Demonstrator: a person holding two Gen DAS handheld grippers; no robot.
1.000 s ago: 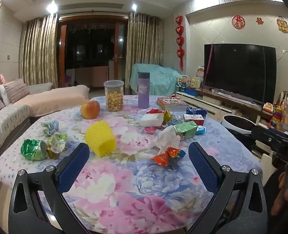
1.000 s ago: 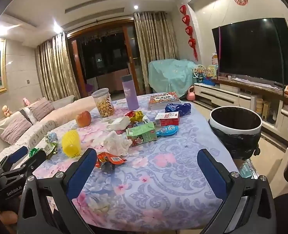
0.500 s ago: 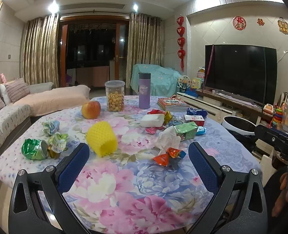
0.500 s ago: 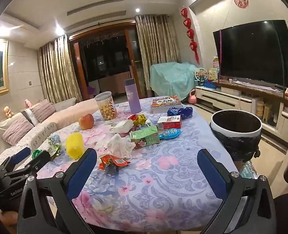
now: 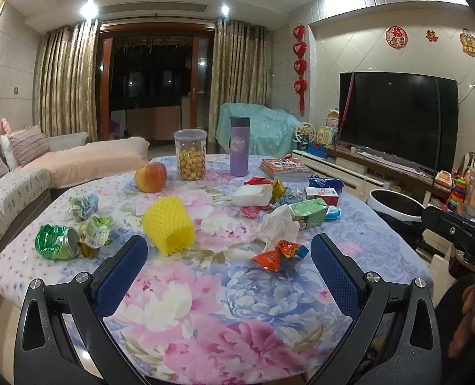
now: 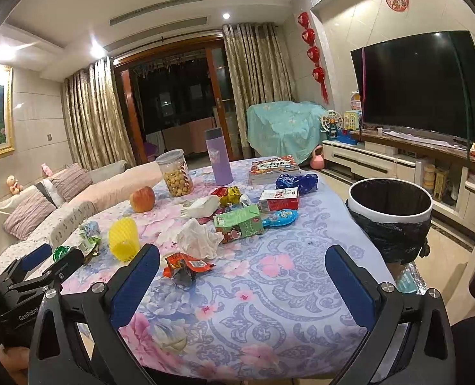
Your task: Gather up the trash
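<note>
Trash is all over the floral table [image 5: 224, 308]: an orange wrapper [image 5: 277, 254] nearest, a tissue [image 5: 277, 227] and green carton [image 5: 308, 212] just behind it, a crushed can [image 5: 56, 243] off to the left edge. Bin [image 6: 390, 207] sits just past the table's right side, black liner, looks ready. Compared with a second ago basically nothing on the table has moved, only the views drifted a hair. So collecting hasn't started, I'd say. Left gripper [image 5: 229, 256] and right gripper [image 6: 242, 264] both spread wide, empty, hovering over the near edge. Orange wrapper seems the obvious first grab.
</note>
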